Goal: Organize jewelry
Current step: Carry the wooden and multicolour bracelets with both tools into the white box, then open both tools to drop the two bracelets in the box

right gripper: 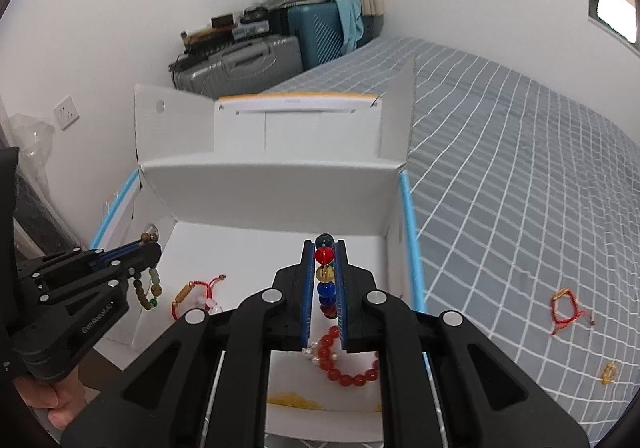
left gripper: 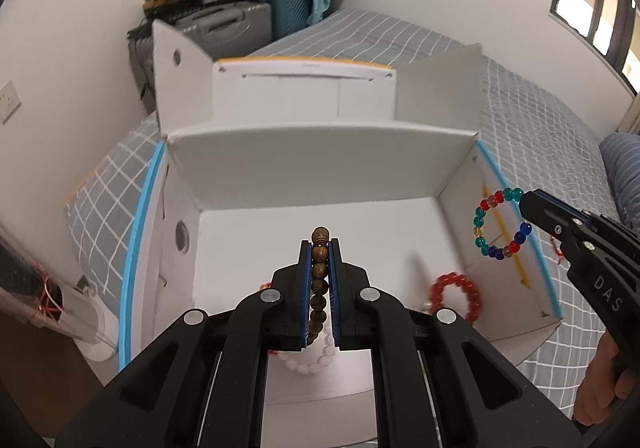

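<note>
Bedroom backdrop: grey checked bedspread (right gripper: 520,167) filled the right of frame, white cardboard box (left gripper: 320,151) sat centre with flaps up. Left gripper (left gripper: 320,280) reached in from lower centre above the box floor, jaws pressed on a wooden bead bracelet (left gripper: 320,276) running between them. Right gripper (right gripper: 325,280) hovered level near the box's right wall, pinching a multicoloured glass bead bracelet (right gripper: 325,276). Red bead bracelet (right gripper: 348,364) lay on the box floor at lower centre.

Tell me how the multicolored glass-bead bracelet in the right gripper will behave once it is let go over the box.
The multicolored bracelet hangs as an open ring from the right gripper, so it is probably floppy and would collapse on landing. Its glossy round beads look slippery and might roll a little on the white box floor.
</note>
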A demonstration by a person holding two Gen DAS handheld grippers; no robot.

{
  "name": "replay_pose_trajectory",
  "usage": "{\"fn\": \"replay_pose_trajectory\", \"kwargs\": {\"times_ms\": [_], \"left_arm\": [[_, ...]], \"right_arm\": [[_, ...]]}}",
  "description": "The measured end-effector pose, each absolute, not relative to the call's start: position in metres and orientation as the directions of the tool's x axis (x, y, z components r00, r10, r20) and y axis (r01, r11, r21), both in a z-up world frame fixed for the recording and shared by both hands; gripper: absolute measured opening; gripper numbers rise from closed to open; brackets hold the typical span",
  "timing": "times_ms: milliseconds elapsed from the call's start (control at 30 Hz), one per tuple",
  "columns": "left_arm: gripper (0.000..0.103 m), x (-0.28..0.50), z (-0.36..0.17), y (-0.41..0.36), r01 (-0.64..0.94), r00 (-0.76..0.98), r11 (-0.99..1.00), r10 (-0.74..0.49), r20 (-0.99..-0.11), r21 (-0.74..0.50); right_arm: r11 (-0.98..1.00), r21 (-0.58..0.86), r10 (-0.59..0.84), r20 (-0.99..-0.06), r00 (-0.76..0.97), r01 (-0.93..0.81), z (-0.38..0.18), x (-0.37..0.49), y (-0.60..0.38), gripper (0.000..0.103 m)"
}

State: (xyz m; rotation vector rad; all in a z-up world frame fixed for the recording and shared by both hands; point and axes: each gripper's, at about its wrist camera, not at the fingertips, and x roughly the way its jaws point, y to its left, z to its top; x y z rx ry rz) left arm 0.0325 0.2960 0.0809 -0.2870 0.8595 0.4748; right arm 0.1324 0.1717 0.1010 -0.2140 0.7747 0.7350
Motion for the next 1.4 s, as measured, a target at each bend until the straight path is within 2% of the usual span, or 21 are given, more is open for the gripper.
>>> {"fn": "replay_pose_trajectory", "kwargs": {"times_ms": [433, 867, 933, 1000, 1033, 1100, 1200, 1300, 1400], "left_arm": [[0.007, 0.031, 0.041, 0.32, -0.549, 0.492, 0.834, 0.267, -0.828, -0.058], [0.008, 0.032, 0.04, 0.322, -0.555, 0.486, 0.83, 0.269, -0.831, -0.056], [0.01, 0.029, 0.043, 0.32, -0.556, 0.494, 0.829, 0.272, -0.826, -0.059], [0.016, 0.027, 0.048, 0.317, -0.555, 0.501, 0.83, 0.276, -0.82, -0.06], [0.02, 0.026, 0.05, 0.316, -0.555, 0.506, 0.83, 0.279, -0.816, -0.06], [0.04, 0.025, 0.057, 0.312, -0.555, 0.517, 0.83, 0.292, -0.805, -0.055], [0.061, 0.023, 0.066, 0.306, -0.556, 0.536, 0.83, 0.314, -0.784, -0.048], [0.067, 0.024, 0.075, 0.299, -0.55, 0.549, 0.834, 0.325, -0.77, -0.04], [0.074, 0.028, 0.083, 0.292, -0.542, 0.568, 0.839, 0.328, -0.755, -0.043]], "right_arm": [[0.735, 0.079, 0.471, -0.774, 0.423, -0.674, 0.052, 0.138, 0.197, 0.009], [0.724, 0.077, 0.474, -0.778, 0.413, -0.685, 0.05, 0.134, 0.199, 0.011], [0.725, 0.08, 0.48, -0.771, 0.419, -0.684, 0.054, 0.133, 0.197, 0.017], [0.726, 0.09, 0.493, -0.76, 0.424, -0.682, 0.059, 0.132, 0.195, 0.042], [0.726, 0.089, 0.497, -0.753, 0.431, -0.682, 0.062, 0.132, 0.194, 0.045], [0.729, 0.076, 0.5, -0.738, 0.454, -0.68, 0.069, 0.13, 0.189, 0.056], [0.738, 0.068, 0.511, -0.706, 0.491, -0.671, 0.081, 0.128, 0.178, 0.076], [0.757, 0.038, 0.502, -0.673, 0.543, -0.652, 0.094, 0.129, 0.165, 0.088], [0.779, 0.023, 0.492, -0.641, 0.589, -0.626, 0.106, 0.133, 0.146, 0.093]]}}
